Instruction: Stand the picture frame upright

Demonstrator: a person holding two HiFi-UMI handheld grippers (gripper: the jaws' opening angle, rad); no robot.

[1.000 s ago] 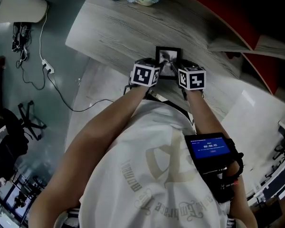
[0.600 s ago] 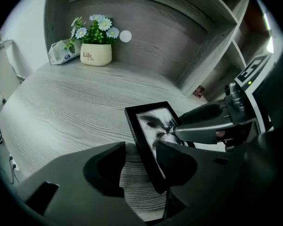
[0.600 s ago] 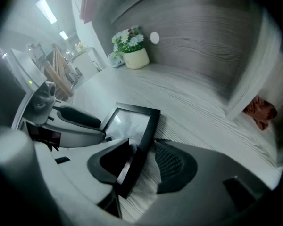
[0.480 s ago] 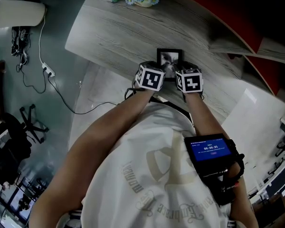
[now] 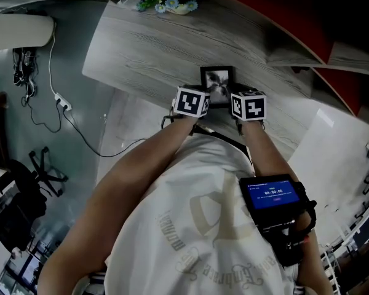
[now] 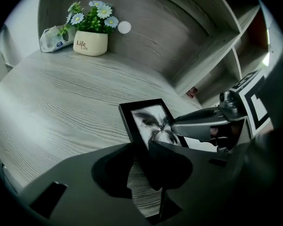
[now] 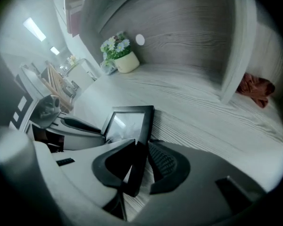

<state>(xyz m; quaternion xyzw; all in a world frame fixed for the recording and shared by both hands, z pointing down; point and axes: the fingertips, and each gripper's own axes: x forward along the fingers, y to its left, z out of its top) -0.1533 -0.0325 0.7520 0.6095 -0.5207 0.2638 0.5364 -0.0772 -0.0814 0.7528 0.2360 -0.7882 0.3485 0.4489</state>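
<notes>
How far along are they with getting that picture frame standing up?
Done: both grippers are at the picture frame. In hand: the left gripper and right gripper have just been closing their jaws and now pinch its two side edges. To do: the frame lies face up on the desk, so tilting it upright and letting go remain.

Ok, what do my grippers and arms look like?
The left gripper and right gripper each carry a white cube with black square markers; dark jaws have just closed on the picture frame. White printed T-shirt, bare forearms, blue-screened device on right arm.
</notes>
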